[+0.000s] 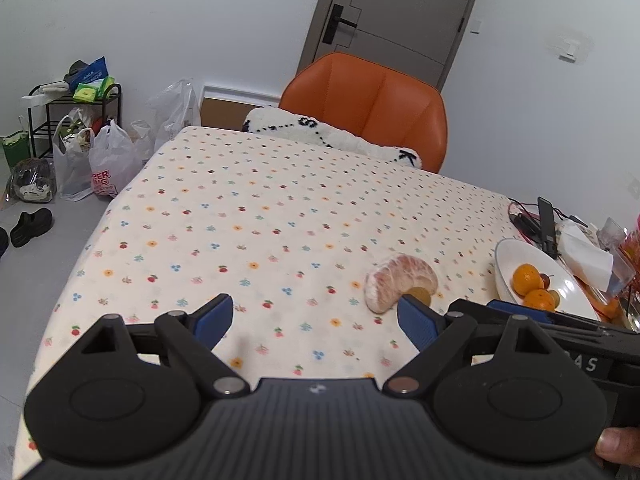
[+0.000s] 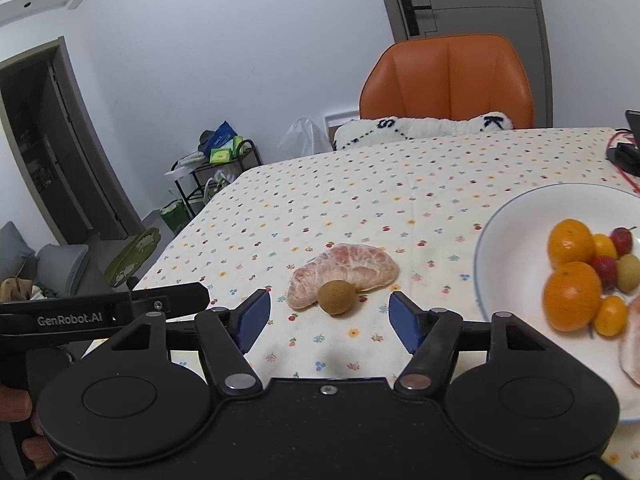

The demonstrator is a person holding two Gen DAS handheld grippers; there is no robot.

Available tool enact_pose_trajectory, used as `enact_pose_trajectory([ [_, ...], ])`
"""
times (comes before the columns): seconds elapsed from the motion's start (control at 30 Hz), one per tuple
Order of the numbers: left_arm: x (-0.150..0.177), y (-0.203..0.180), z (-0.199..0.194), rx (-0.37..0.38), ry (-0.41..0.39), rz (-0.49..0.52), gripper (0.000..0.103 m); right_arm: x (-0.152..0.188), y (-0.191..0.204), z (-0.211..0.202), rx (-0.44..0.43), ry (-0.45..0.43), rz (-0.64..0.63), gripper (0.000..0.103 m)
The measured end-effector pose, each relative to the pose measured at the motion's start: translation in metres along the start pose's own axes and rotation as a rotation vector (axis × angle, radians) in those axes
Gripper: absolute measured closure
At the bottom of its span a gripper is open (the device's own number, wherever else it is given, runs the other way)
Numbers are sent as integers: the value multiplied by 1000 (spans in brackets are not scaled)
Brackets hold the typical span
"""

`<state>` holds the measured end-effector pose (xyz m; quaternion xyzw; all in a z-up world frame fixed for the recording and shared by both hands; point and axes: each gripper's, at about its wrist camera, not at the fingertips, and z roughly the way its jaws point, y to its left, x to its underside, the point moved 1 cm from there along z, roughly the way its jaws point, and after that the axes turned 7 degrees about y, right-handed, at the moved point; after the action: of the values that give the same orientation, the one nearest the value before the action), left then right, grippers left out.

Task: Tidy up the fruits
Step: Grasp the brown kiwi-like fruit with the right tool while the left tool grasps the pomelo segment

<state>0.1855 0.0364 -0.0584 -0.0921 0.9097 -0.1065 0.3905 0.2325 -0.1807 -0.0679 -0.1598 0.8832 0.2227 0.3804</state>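
Pomelo segment (image 2: 344,270) on table (image 2: 400,184), longan (image 2: 337,297) touching its near side; fruit plate (image 2: 516,216) right.

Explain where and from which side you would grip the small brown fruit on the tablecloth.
Grip the small brown fruit across its round middle, coming from the near side with the open right gripper; the pomelo piece sits close behind it.

Ahead of my claw I see an orange chair (image 1: 372,108) at the surface's far edge, a grey door (image 1: 404,12) in the white wall behind it, and a black rack (image 1: 76,112) with plastic bags (image 1: 108,160) on the grey floor far left.
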Motion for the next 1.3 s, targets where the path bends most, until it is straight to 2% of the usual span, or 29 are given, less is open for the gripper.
enact_pose_trajectory([
  [0.23, -3, 9, 6, 0, 0, -13, 15, -4, 4, 21, 13, 28, -10, 45],
  [0.53, -5, 18, 15, -2, 10, -25, 15, -10, 4, 47, 28, 61, -21, 60],
  [0.67, -7, 17, 18, -7, 13, -20, 15, -10, 2, 52, 46, 63, -37, 77],
  [0.93, -9, 3, 23, -3, 16, 5, 15, -9, -9, 35, 10, 54, -8, 78],
  [1.3, -13, -30, 37, 25, 30, 68, 15, -5, -26, -2, 25, 7, 17, 78],
])
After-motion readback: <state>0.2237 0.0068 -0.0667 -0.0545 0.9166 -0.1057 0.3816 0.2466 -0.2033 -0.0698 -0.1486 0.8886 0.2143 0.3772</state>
